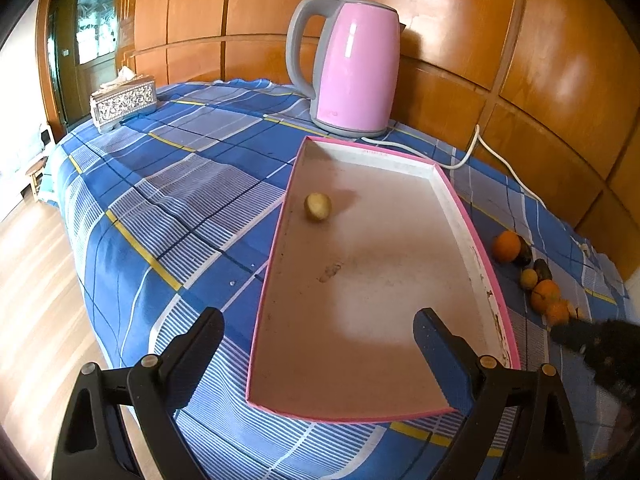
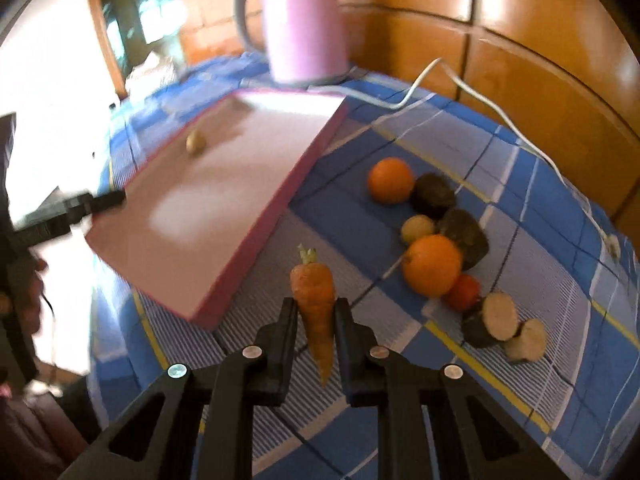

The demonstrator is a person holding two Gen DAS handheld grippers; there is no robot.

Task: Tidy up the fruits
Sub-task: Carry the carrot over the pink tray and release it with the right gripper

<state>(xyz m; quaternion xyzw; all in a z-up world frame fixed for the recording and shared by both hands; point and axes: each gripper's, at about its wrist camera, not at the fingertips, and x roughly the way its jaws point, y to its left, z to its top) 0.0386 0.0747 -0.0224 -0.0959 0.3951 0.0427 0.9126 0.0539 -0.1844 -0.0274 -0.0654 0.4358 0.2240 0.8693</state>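
Note:
A pink-rimmed tray [image 1: 486,276] lies on the blue plaid cloth; a small yellowish fruit [image 1: 317,207] sits in its far left part. My left gripper [image 1: 318,322] is open and empty over the tray's near end. My right gripper [image 2: 315,307] is shut on a carrot [image 2: 315,304], held above the cloth just right of the tray [image 2: 256,236]. Right of the tray lies a pile: two oranges [image 2: 390,180] [image 2: 432,265], a small yellow fruit [image 2: 417,228], dark fruits [image 2: 464,233], a small red fruit [image 2: 464,292] and cut pieces [image 2: 498,318]. The pile also shows in the left wrist view [image 1: 536,276].
A pink kettle [image 1: 352,68] stands behind the tray, its white cord [image 1: 496,156] trailing right along the wooden wall. A tissue box [image 1: 122,102] sits at the far left corner. The table edge and wooden floor [image 1: 36,300] lie to the left.

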